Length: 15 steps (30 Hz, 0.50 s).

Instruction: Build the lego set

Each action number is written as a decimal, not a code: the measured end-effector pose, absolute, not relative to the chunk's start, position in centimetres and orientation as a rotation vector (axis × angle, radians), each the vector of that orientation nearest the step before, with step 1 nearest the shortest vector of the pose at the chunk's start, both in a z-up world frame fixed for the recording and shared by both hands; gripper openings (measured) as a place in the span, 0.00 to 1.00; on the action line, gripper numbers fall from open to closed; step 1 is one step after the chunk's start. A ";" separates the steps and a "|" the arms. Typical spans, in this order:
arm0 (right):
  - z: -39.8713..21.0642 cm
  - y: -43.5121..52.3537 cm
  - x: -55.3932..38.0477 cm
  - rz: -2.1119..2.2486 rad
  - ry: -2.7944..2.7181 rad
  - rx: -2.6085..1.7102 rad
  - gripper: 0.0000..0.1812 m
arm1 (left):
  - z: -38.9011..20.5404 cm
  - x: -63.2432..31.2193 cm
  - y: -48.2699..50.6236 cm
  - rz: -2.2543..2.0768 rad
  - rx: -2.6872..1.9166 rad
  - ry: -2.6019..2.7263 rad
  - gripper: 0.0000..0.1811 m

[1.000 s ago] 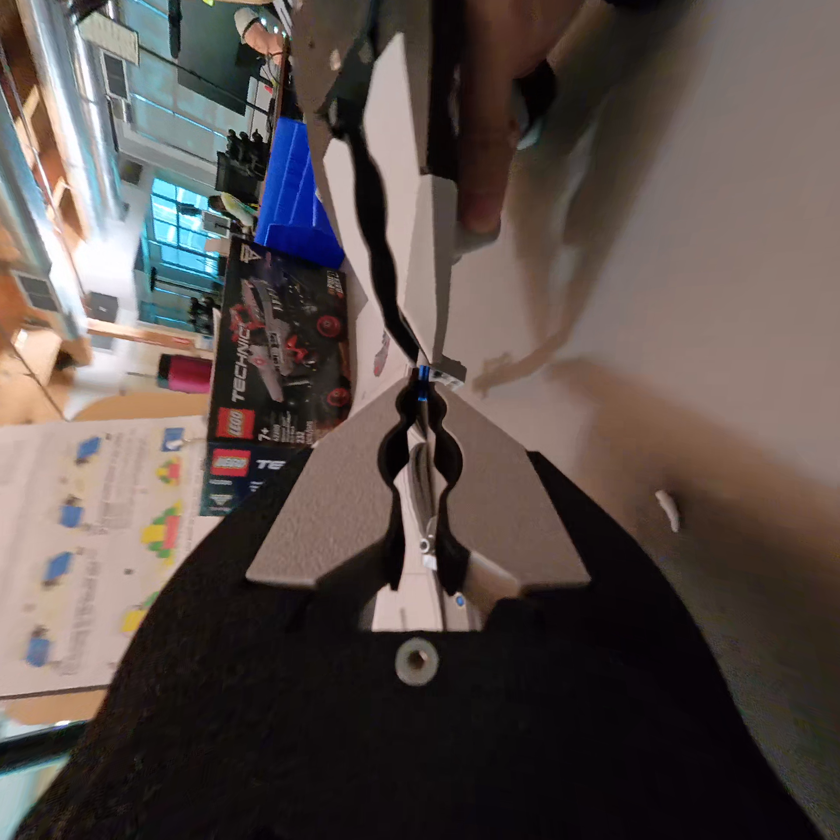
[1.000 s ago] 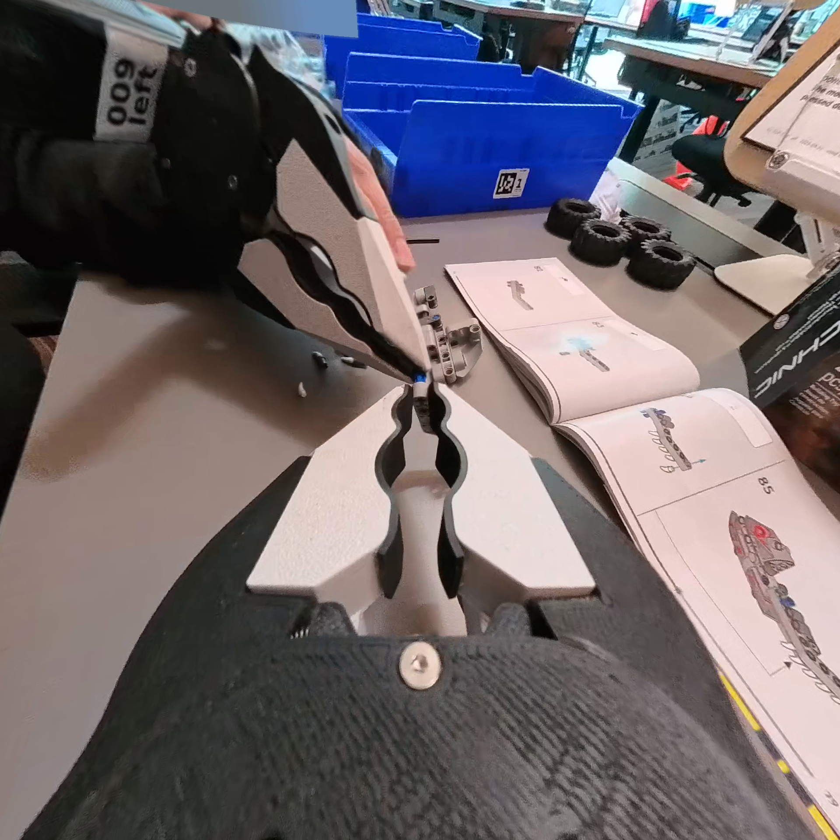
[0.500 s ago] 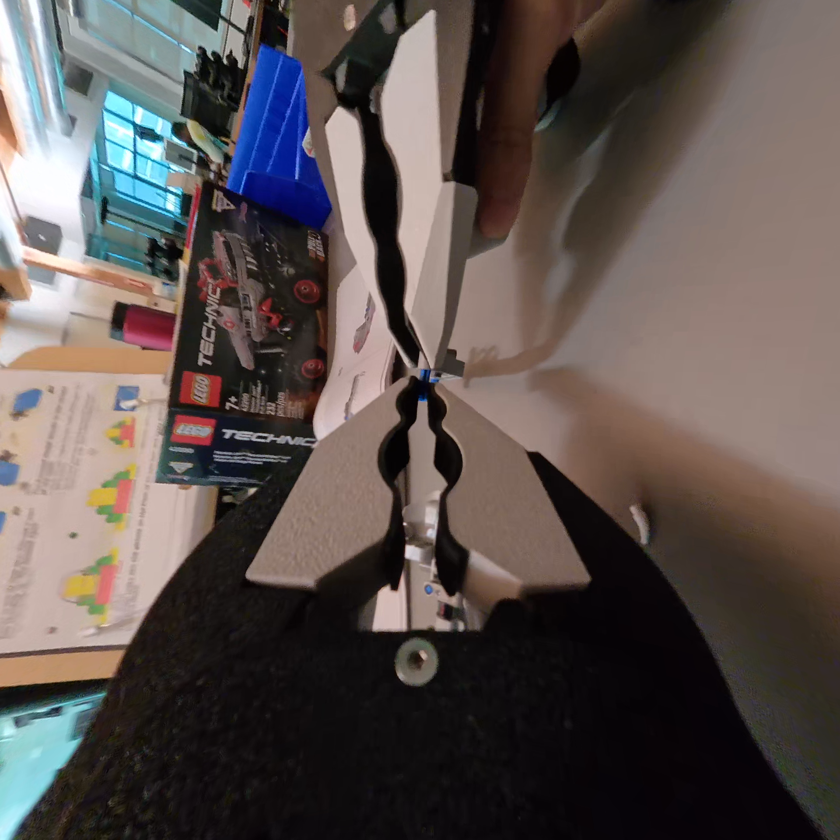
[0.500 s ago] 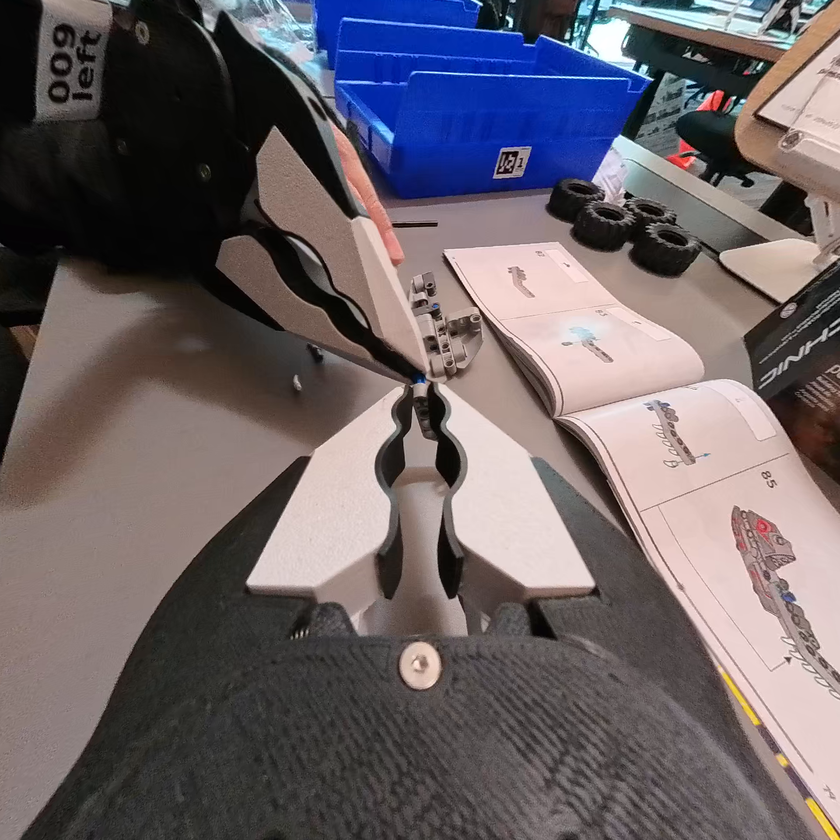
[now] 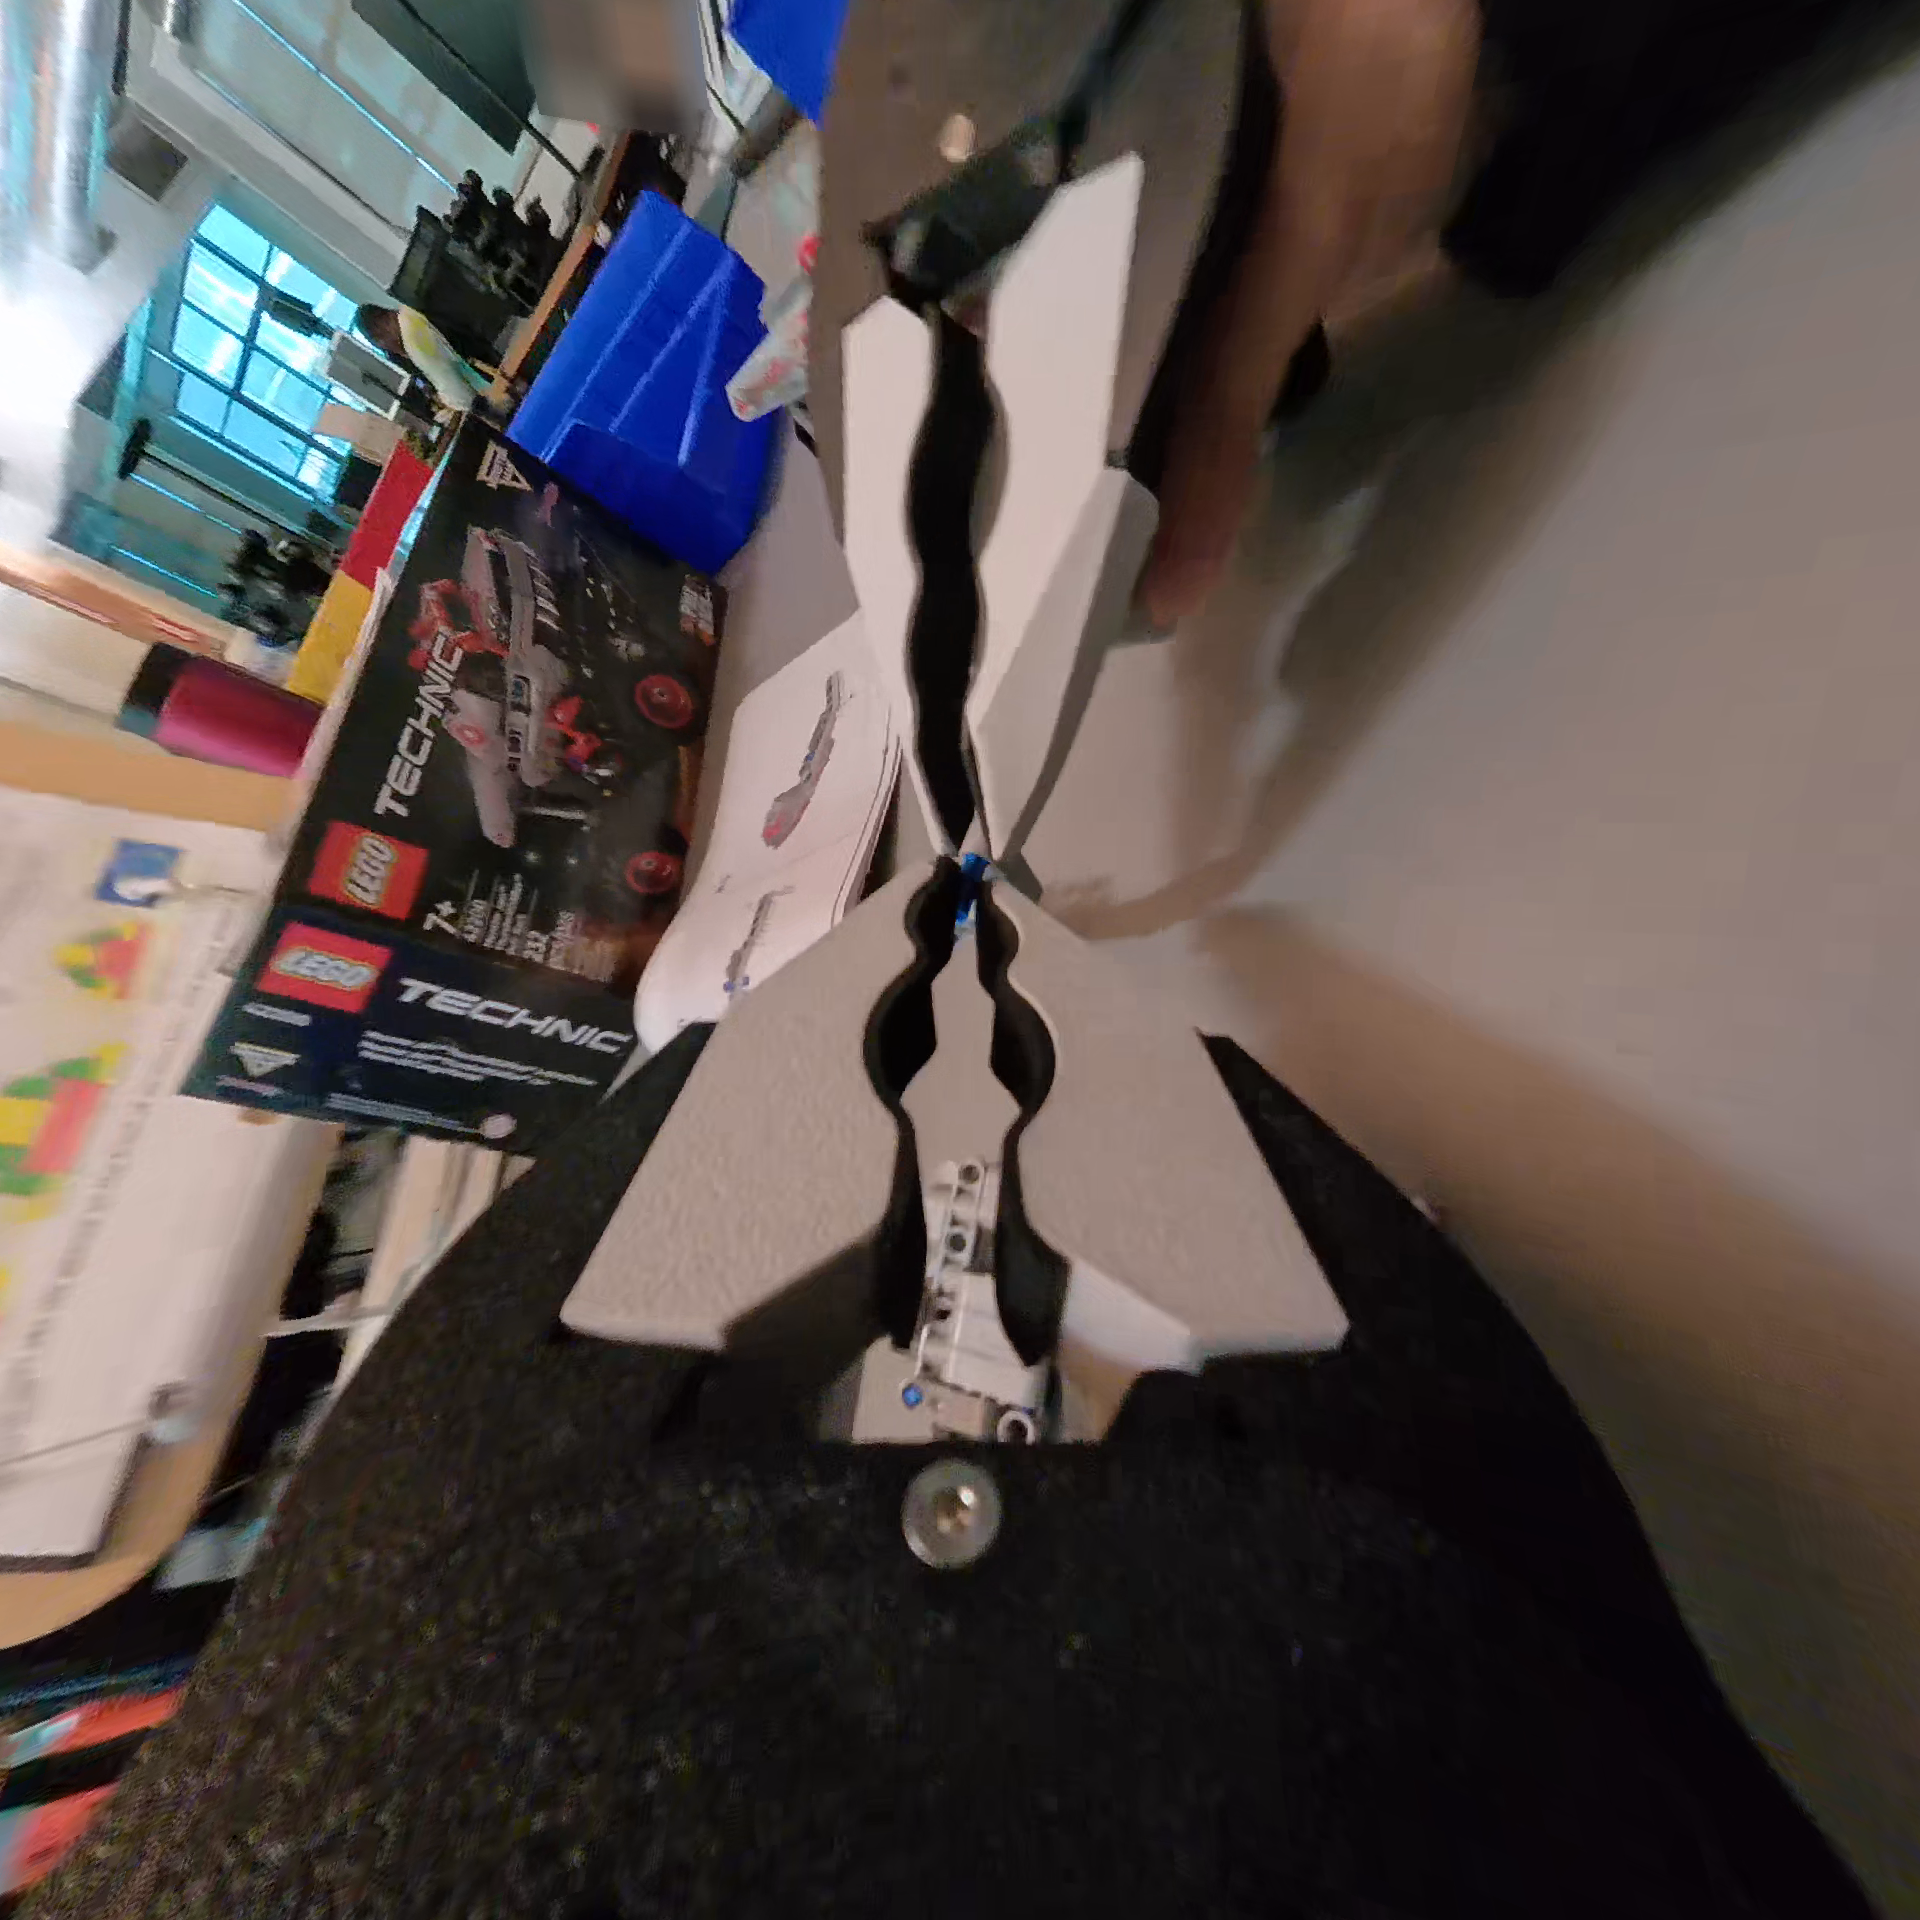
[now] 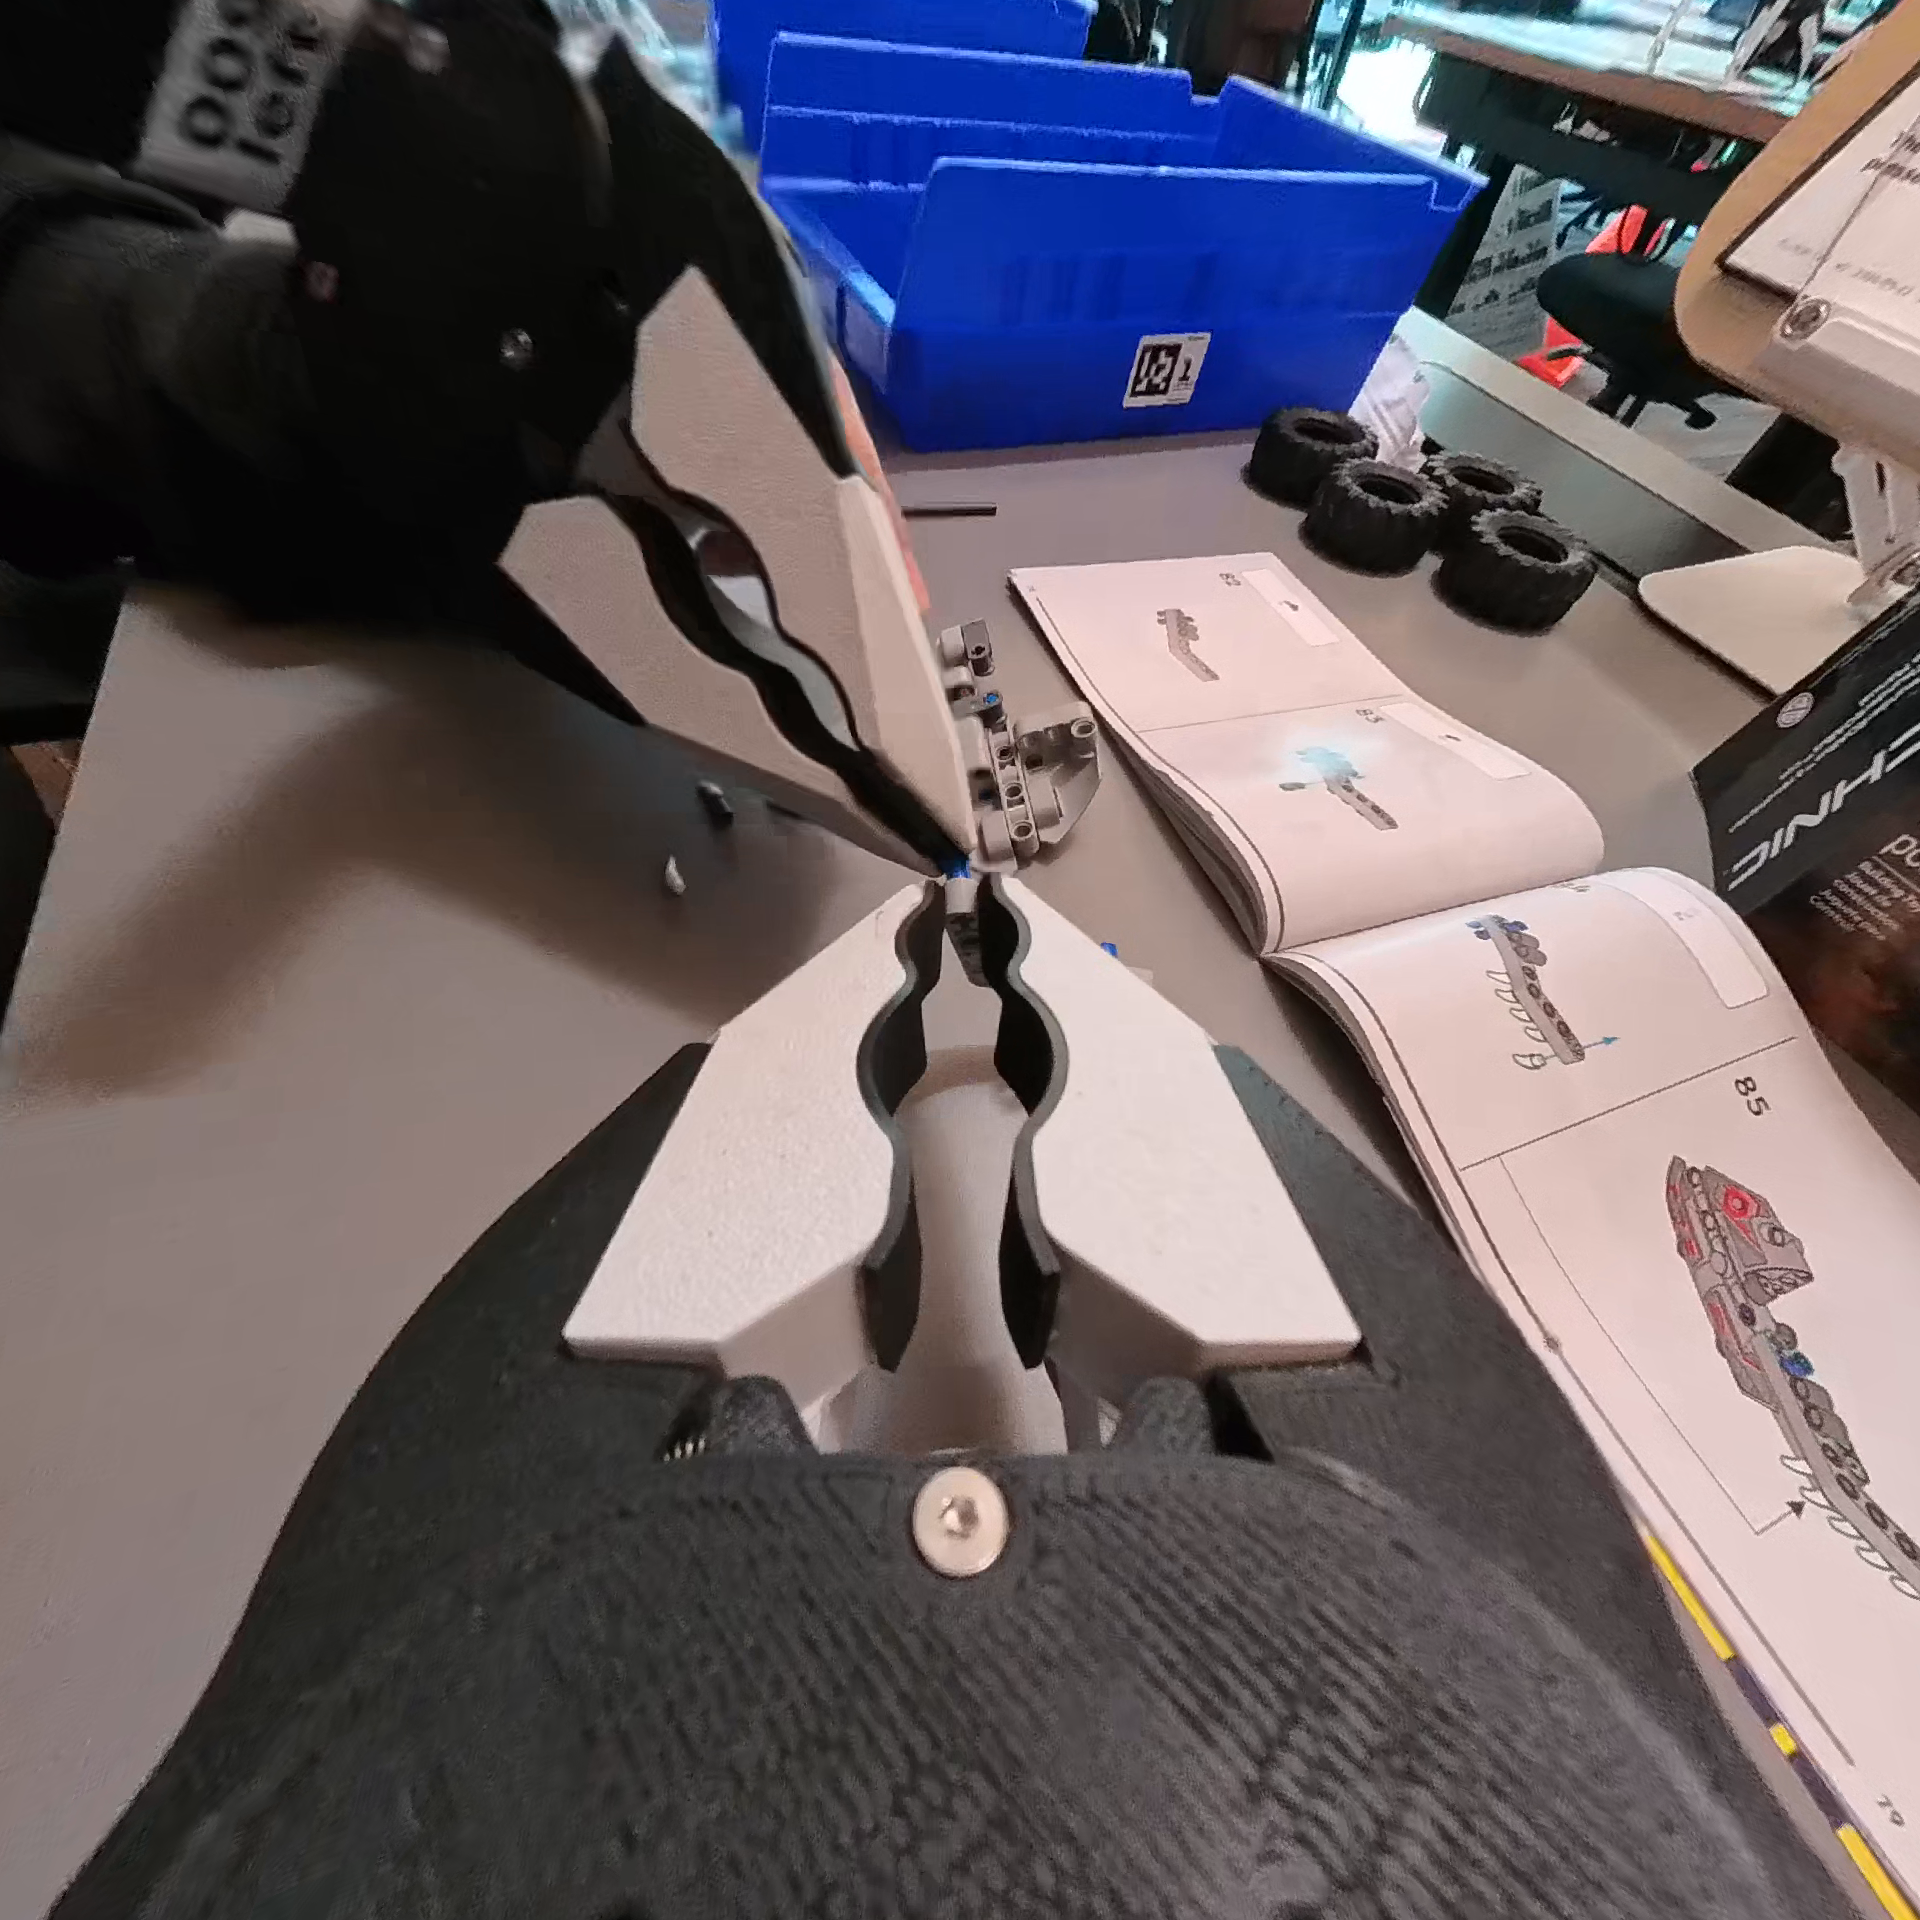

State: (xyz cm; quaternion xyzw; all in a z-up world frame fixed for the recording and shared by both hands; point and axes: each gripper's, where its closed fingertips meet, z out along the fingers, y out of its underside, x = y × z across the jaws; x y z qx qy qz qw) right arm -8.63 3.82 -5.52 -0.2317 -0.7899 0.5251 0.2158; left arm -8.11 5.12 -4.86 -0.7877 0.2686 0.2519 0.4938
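My left gripper [image 5: 961,896] is shut on a small blue pin [image 5: 968,883] at its fingertips. My right gripper [image 6: 961,906] is shut on a small dark grey piece [image 6: 962,932]. The two grippers meet tip to tip just above the grey table [image 6: 312,935], with the blue pin [image 6: 951,862] touching the grey piece. In the right wrist view the left gripper [image 6: 940,852] reaches in from the upper left. In the left wrist view the right gripper [image 5: 971,831] comes down from the top. A light grey beam assembly [image 6: 1023,758] lies on the table just behind the tips, and shows through the left fingers' gap [image 5: 961,1278].
An open instruction booklet [image 6: 1351,748] lies to the right. Blue bins [image 6: 1091,260] and several black tyres [image 6: 1413,520] stand at the back. The dark set box [image 5: 499,779] is at the right edge. Small loose parts [image 6: 712,800] and a black axle [image 6: 951,509] lie on the table.
Both grippers stay shut and tip to tip. The pair has shifted slightly closer to the grey assembly, and the left gripper has rolled a little, shifting its background.
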 end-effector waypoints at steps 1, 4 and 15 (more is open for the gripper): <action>-5.2 3.8 -8.7 1.483 -2.168 -0.643 0.03 | -4.7 -8.0 5.1 0.561 -1.902 0.631 0.00; -5.2 3.7 -8.6 1.488 -2.175 -0.640 0.03 | -4.3 -6.6 5.5 0.451 -1.845 0.640 0.00; -7.3 2.8 -8.6 1.293 -2.269 -0.576 0.03 | -2.7 -7.7 4.2 0.326 -1.809 0.546 0.00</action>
